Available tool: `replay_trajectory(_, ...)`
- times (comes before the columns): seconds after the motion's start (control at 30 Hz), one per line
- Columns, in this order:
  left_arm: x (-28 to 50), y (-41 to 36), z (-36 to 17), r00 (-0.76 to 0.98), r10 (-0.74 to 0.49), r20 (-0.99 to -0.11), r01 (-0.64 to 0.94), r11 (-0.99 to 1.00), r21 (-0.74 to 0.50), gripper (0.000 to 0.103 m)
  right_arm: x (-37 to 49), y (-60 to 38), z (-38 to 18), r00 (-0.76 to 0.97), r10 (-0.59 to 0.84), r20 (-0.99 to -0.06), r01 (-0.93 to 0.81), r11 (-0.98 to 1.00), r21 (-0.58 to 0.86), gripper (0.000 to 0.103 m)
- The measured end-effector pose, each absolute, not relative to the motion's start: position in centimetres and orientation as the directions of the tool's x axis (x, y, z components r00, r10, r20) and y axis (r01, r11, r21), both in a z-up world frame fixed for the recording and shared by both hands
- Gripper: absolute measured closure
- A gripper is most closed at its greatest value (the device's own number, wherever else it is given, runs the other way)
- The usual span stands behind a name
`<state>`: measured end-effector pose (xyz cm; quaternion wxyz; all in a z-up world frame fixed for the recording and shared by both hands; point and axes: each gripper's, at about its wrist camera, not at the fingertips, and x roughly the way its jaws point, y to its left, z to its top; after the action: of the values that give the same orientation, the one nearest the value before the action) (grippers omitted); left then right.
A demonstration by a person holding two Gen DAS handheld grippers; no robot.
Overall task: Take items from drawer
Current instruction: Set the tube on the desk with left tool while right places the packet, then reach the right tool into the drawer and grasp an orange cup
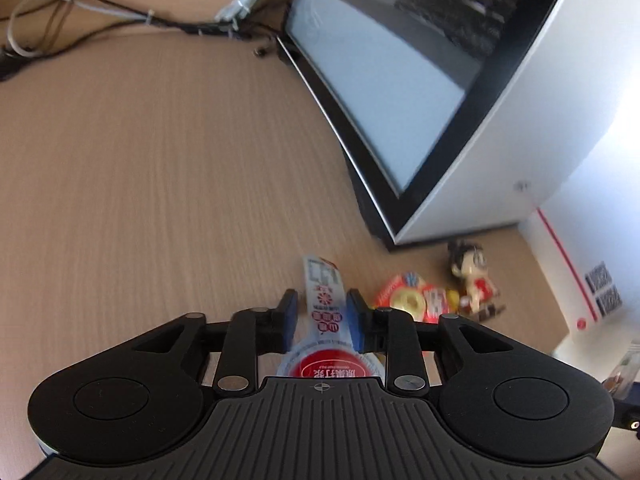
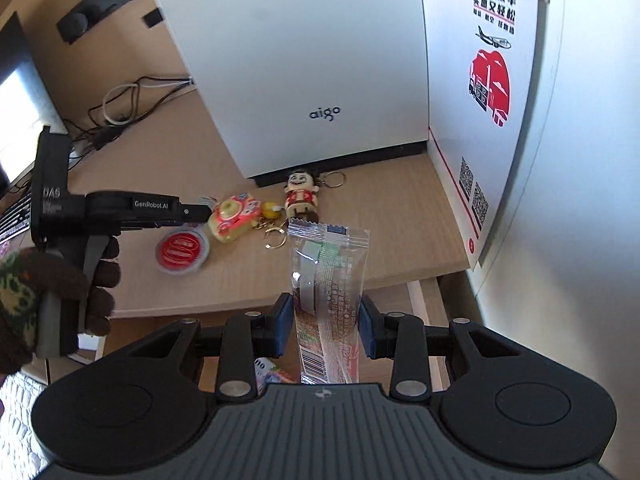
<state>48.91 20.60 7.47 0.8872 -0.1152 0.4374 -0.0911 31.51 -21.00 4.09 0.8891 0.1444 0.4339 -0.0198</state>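
Note:
In the left wrist view, my left gripper (image 1: 322, 304) hangs over the wooden desk (image 1: 160, 160) with a red-lidded jelly cup (image 1: 330, 362) between its blue pads. A gap shows at the left pad, so the pads do not press it. The right wrist view shows that cup (image 2: 180, 254) blurred, just under the left gripper's fingertips (image 2: 200, 213) and low over the desk. My right gripper (image 2: 326, 320) is shut on a clear-wrapped snack packet (image 2: 326, 264), held upright above the open drawer (image 2: 424, 300). A colourful packet (image 2: 272, 374) lies in the drawer.
A camera-shaped toy (image 2: 232, 220) and a doll keychain (image 2: 302, 196) lie on the desk before a white computer case (image 2: 304, 60). A red-printed poster (image 2: 488, 80) stands at the right wall. Cables (image 1: 120, 16) trail along the back. A gloved hand (image 2: 100, 280) holds the left gripper.

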Motion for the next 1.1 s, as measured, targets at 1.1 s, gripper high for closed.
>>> replay_trajectory(1.1, 28.7, 24.7, 3.9, 0.335, -0.258, -0.906, 0.064, 0.966, -0.252, 0.074, 37.1, -14.3, 2.0, 0.568, 0.262, -0.780, -0.044, 0.956, 0.289, 0.048)
